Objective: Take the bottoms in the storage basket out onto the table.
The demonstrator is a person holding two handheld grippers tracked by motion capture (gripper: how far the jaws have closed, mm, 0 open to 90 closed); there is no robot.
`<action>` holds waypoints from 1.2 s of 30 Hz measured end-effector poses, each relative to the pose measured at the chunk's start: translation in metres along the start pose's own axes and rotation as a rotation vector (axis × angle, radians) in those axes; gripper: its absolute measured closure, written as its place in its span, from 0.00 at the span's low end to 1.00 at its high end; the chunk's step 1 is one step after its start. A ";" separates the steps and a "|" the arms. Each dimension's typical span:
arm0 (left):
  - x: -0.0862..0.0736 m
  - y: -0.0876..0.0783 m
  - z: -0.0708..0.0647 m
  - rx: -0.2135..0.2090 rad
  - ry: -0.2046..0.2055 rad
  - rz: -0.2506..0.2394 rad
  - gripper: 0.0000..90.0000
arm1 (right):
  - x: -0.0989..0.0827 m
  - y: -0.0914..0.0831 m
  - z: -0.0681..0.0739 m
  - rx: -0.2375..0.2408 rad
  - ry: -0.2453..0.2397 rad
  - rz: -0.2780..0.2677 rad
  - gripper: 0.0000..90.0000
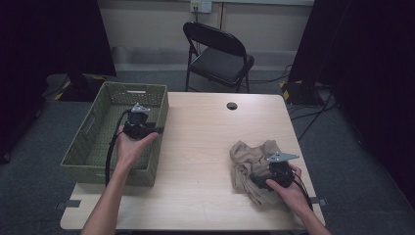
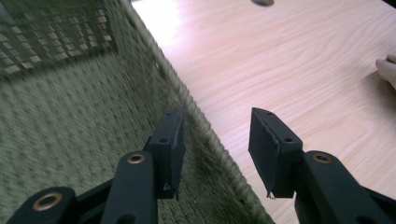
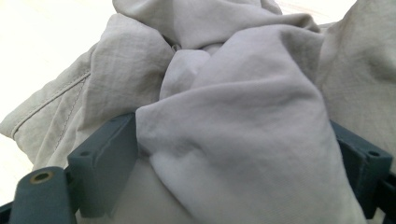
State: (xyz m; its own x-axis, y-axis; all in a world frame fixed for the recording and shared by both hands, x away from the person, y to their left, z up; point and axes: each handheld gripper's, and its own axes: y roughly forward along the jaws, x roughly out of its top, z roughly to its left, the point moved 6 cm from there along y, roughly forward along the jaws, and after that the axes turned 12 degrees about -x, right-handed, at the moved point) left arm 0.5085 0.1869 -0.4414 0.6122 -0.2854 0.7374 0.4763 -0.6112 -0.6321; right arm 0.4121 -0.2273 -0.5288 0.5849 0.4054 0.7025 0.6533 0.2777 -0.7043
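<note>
While the crumpled beige cloth (image 1: 254,164) lies at the table's (image 1: 205,147) near right, my right gripper (image 3: 233,154) has its jaws spread wide around a fold; my left gripper (image 2: 215,140) gapes empty over the green basket's (image 1: 83,147) rim.

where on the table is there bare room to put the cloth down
The widest bare patch of table lies between the green basket and the crumpled cloth, running back to the cable hole. The front edge between the forearms is free too. The right front corner is crowded by cloth and right tongs.
</note>
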 end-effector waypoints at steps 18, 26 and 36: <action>-0.001 0.013 0.008 -0.047 0.038 0.108 0.62 | 0.000 0.000 0.000 0.001 -0.004 0.001 0.14; -0.003 0.012 0.005 -0.005 0.062 0.096 0.68 | 0.000 0.000 0.000 0.000 -0.005 -0.001 0.14; -0.010 0.002 0.006 0.008 0.048 0.101 0.76 | 0.000 0.000 0.000 0.002 -0.005 -0.001 0.14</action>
State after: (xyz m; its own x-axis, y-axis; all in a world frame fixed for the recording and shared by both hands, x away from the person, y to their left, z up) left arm 0.5066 0.1927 -0.4517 0.6263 -0.3806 0.6804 0.4188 -0.5719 -0.7054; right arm 0.4123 -0.2272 -0.5289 0.5821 0.4098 0.7024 0.6527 0.2797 -0.7041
